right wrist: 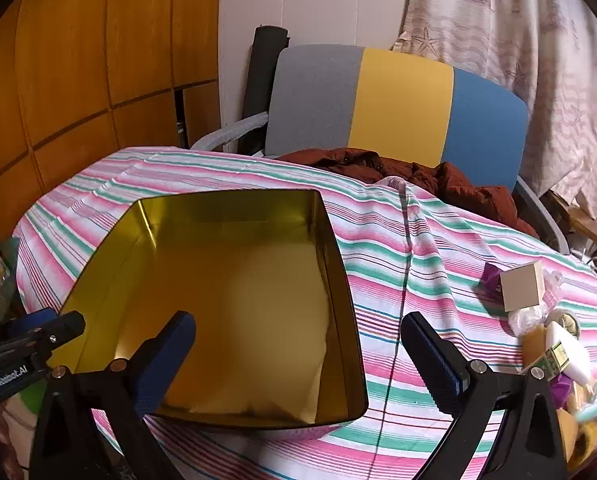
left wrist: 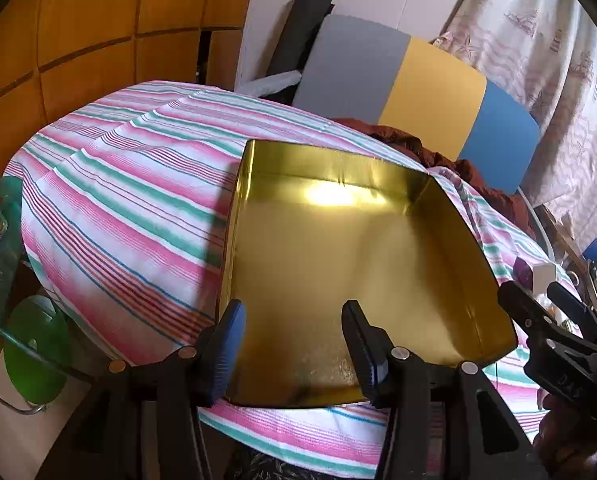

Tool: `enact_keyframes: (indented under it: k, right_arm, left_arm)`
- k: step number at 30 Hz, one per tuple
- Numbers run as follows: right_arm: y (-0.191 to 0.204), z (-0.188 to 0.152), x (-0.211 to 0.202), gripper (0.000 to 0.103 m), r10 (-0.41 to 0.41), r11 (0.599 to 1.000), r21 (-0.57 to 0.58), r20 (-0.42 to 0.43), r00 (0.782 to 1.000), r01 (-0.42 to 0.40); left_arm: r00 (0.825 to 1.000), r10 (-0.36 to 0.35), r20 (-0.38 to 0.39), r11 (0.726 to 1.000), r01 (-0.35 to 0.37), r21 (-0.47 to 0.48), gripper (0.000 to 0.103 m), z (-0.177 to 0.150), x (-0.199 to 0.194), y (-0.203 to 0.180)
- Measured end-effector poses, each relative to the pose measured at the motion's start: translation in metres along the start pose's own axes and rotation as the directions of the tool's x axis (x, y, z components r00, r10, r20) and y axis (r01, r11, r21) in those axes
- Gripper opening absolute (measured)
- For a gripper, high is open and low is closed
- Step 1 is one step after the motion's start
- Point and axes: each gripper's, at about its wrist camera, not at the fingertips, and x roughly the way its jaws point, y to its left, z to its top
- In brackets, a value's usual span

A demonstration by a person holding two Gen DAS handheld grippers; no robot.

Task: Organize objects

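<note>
Two black grippers with blue pads hang over a shallow gold-lined rectangular box [left wrist: 338,264] lying on a pink, green and white striped tablecloth [left wrist: 118,200]. Left gripper [left wrist: 294,344] gapes, holding nothing; right gripper [right wrist: 298,360] spreads wider, likewise bare, straddling the box's right wall. Only the right wrist view shows the small clutter at 3 o'clock: a beige cube-shaped carton [right wrist: 522,286] and blurred packets. "GenRobot.AI" reads on the left gripper at 9 o'clock.
</note>
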Motion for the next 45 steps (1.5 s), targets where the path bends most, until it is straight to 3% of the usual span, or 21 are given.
enact_keyframes:
  k: [7,9,18,27,31,35,38,45]
  right_arm:
    - [-0.008,-0.002,-0.003,0.103,0.002,0.999,0.038,-0.008,1.000,-0.002]
    - [-0.011,-0.003,-0.005,0.103,0.002,0.999,0.048,-0.011,1.000,-0.001]
    - [-0.023,-0.004,-0.022,0.103,-0.013,0.998,0.070,0.021,1.000,0.011]
    - [-0.031,-0.008,-0.027,0.103,0.001,0.997,0.074,0.035,0.999,-0.003]
    - [-0.043,-0.008,-0.028,0.103,-0.006,0.994,0.109,0.028,1.000,0.003]
    - [-0.064,-0.008,-0.029,0.103,-0.020,0.988,0.155,0.008,1.000,0.019]
    - [-0.083,-0.009,-0.033,0.103,-0.042,0.980,0.194,-0.008,0.999,0.043]
    - [-0.141,-0.013,-0.055,0.103,-0.081,0.953,0.291,-0.031,0.996,0.087]
  left_arm:
    - [0.998,0.052,0.023,0.997,-0.053,0.050,0.052,0.001,-0.010,-0.002]
    - [0.998,0.056,0.035,0.996,-0.058,0.074,0.061,-0.001,-0.014,-0.006]
    - [0.996,0.013,0.093,0.989,-0.027,0.147,0.079,-0.002,-0.025,-0.022]
    - [0.999,-0.022,0.031,0.995,0.019,0.100,0.080,-0.004,-0.015,-0.017]
    - [0.996,-0.089,0.009,0.990,0.087,0.115,0.080,-0.006,-0.016,-0.023]
    - [0.987,-0.158,0.026,0.969,0.150,0.196,0.080,-0.006,-0.025,-0.042]
    - [0.976,-0.215,0.024,0.937,0.199,0.286,0.080,-0.005,-0.028,-0.065]
    - [0.936,-0.352,-0.020,0.814,0.317,0.486,0.083,-0.010,-0.032,-0.124]
